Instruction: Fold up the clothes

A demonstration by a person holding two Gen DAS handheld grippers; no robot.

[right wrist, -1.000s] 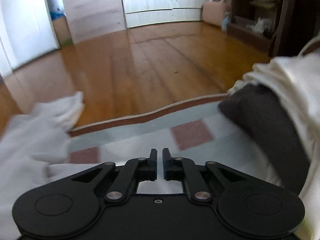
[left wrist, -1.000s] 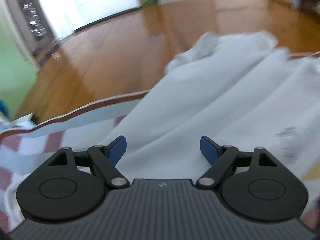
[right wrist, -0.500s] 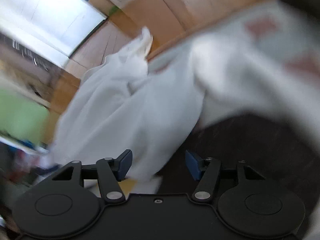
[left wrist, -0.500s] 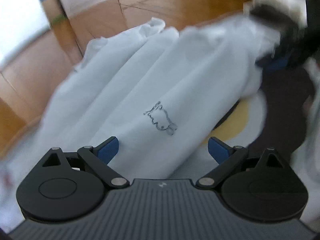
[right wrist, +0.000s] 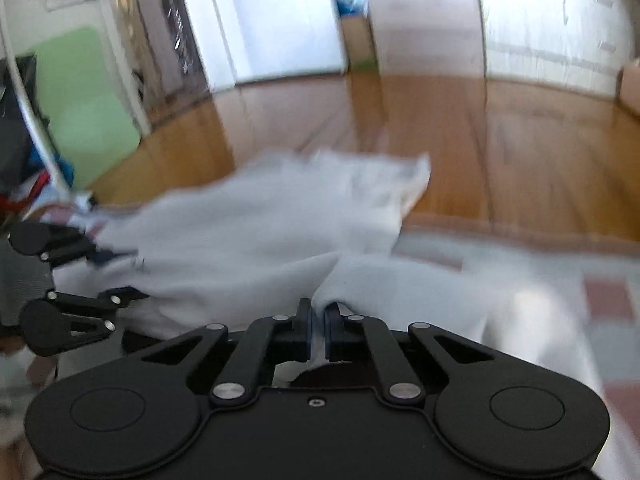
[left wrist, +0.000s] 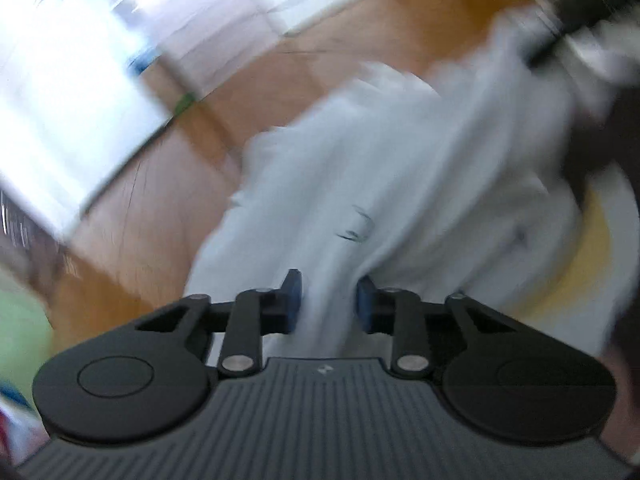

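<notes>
home rm, wood floor (right wrist: pixel 520 140), white cupboards (right wrist: pixel 552 20), checked tablecloth (right wrist: pixel 600 296)

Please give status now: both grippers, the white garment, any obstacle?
Right gripper shut on white cloth garment. Left gripper closing, a fold of it between the jaws. Dark cloth lies beside it, nothing blocking.

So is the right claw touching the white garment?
Touching: the right wrist view shows the right claw pinched shut on a fold of the white garment.
</notes>
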